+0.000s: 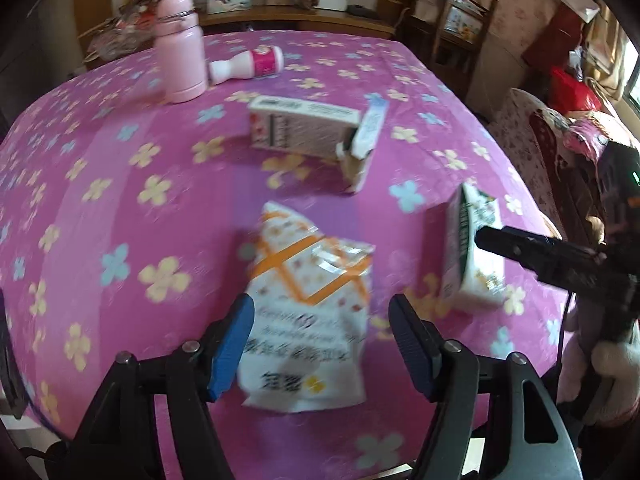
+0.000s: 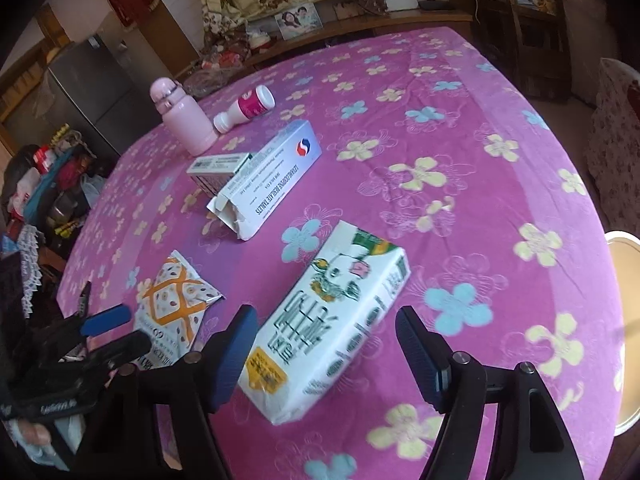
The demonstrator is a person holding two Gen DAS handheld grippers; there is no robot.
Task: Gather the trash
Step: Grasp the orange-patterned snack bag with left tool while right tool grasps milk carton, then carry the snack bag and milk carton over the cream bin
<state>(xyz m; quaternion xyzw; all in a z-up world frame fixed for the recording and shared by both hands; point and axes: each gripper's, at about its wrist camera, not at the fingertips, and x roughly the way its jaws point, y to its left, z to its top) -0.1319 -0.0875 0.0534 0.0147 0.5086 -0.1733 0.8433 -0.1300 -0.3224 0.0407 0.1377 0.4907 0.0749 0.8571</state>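
A torn white snack wrapper (image 1: pixel 308 292) with orange lines lies flat on the magenta flowered tablecloth (image 1: pixel 120 184). My left gripper (image 1: pixel 322 340) stands open over its near end, blue pads (image 1: pixel 232 344) either side, not pressing. A white and green carton (image 2: pixel 332 312) lies on its side between the fingers of my right gripper (image 2: pixel 326 354), which is open with a gap at the right pad (image 2: pixel 416 352). An opened white tablet box (image 2: pixel 272 184) lies further back, a smaller box (image 2: pixel 218 166) against it. The wrapper (image 2: pixel 176 300) and the left gripper's fingers (image 2: pixel 106 318) show in the right wrist view.
A pink flask (image 1: pixel 180 60) stands at the back left, with a white bottle with a pink label (image 1: pixel 248 64) lying beside it. The right gripper's finger (image 1: pixel 520 248) reaches the carton (image 1: pixel 472 256) from the right. A covered chair (image 1: pixel 532 120) stands beyond the table's right edge.
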